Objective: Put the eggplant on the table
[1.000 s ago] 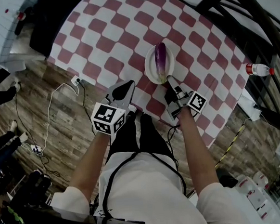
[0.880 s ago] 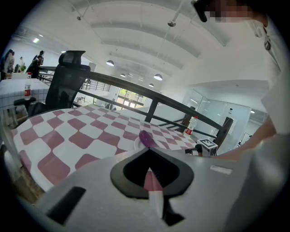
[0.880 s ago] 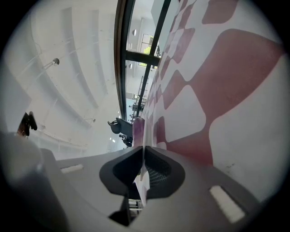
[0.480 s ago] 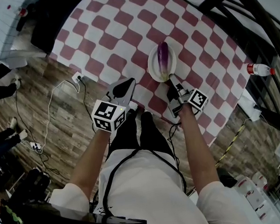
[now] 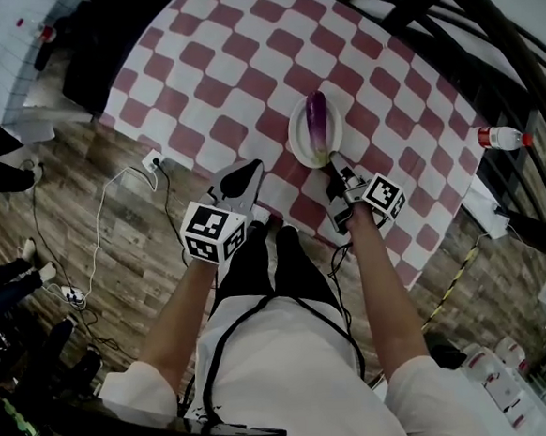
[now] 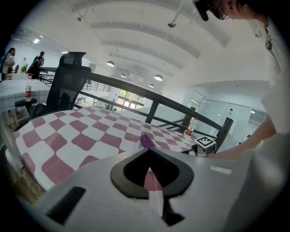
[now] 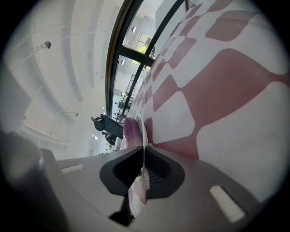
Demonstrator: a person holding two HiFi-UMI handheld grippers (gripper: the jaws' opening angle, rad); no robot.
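Note:
A purple eggplant (image 5: 315, 117) lies on a small white plate (image 5: 302, 142) near the front edge of the red-and-white checked table (image 5: 233, 65). My right gripper (image 5: 332, 161) is at the plate's near rim. In the right gripper view that thin rim (image 7: 144, 129) runs in between the closed jaws (image 7: 141, 156), with the eggplant (image 7: 131, 131) just beyond. My left gripper (image 5: 243, 173) hangs shut and empty at the table's edge, left of the plate. In the left gripper view its jaws (image 6: 149, 156) point toward the eggplant (image 6: 146, 140).
A plastic bottle (image 5: 502, 136) stands at the table's right edge, by a dark railing (image 5: 444, 1). A black office chair (image 6: 68, 81) stands beyond the table's far side. White cables (image 5: 111, 187) lie on the wooden floor to the left.
Both grippers keep their places at the table's edge, the right one staying on the plate's rim. Only the head view shifts slightly.

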